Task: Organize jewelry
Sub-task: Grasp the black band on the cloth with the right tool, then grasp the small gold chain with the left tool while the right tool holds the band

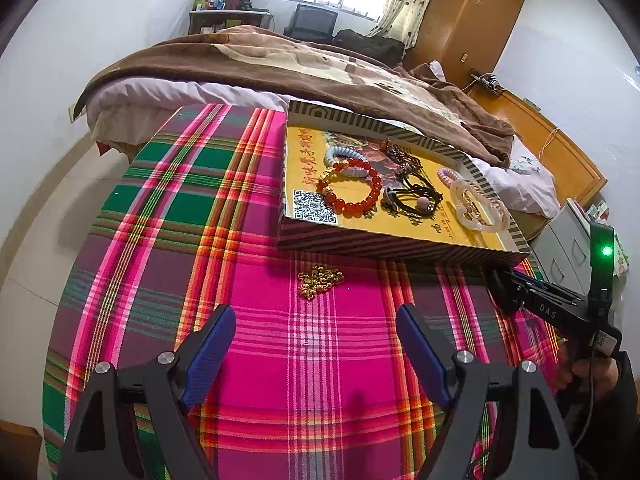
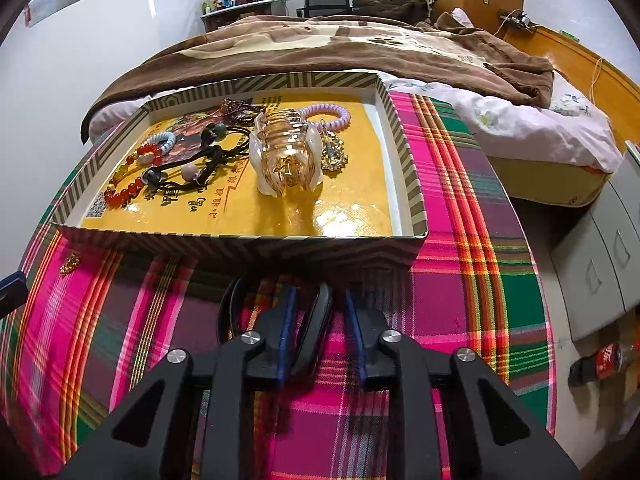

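Observation:
A striped cardboard tray (image 1: 400,249) (image 2: 240,245) with a yellow floor sits on the plaid cloth. In it lie a red bead bracelet (image 1: 352,194) (image 2: 124,195), a clear hair claw (image 1: 480,210) (image 2: 286,156), a purple coil tie (image 2: 328,115), black cords and other pieces. A small gold chain (image 1: 320,280) (image 2: 70,262) lies on the cloth in front of the tray, just beyond my open, empty left gripper (image 1: 316,316). My right gripper (image 2: 320,300) points down at the cloth near the tray's front wall. A black band (image 2: 316,322) stands between its pads, against the left one, with a gap to the right one.
Behind the table is a bed with a brown blanket (image 1: 280,64). A grey drawer cabinet (image 2: 600,260) and a cola bottle (image 2: 600,364) on the floor are to the right. The plaid cloth (image 1: 160,240) stretches bare to the left of the tray.

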The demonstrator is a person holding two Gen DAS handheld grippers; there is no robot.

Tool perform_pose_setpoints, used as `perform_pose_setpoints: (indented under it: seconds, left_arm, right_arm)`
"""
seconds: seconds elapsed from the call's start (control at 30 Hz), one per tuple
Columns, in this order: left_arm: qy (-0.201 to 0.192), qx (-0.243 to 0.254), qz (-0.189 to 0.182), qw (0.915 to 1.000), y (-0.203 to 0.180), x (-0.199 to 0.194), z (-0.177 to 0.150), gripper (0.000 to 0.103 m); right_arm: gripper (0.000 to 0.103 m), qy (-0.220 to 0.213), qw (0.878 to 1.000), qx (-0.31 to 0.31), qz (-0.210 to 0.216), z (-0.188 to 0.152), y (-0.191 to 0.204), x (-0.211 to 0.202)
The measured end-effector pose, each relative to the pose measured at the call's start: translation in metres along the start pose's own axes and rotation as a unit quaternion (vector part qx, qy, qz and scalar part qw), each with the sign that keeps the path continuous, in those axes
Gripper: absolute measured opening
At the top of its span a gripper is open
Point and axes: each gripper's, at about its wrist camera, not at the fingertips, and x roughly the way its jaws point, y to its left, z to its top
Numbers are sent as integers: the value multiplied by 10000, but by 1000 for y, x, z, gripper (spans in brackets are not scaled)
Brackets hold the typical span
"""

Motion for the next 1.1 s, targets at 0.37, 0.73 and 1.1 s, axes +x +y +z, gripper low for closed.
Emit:
perform_pose_setpoints:
  seconds: [0.37,0.73,1.1]
  left_arm:
    - [128,60,17,9999,-1,10,-1,82]
    - [254,466,446,9976,-14,41,10,82]
    - [180,711,673,9950,-21,59,15,81]
  right_arm:
    - [12,-181,9991,209,308,-5,-8,-11]
    - [12,-567,9957,305,660,-4,-8,-44]
    - [12,-658,9950,250,714,-8,-3,-49]
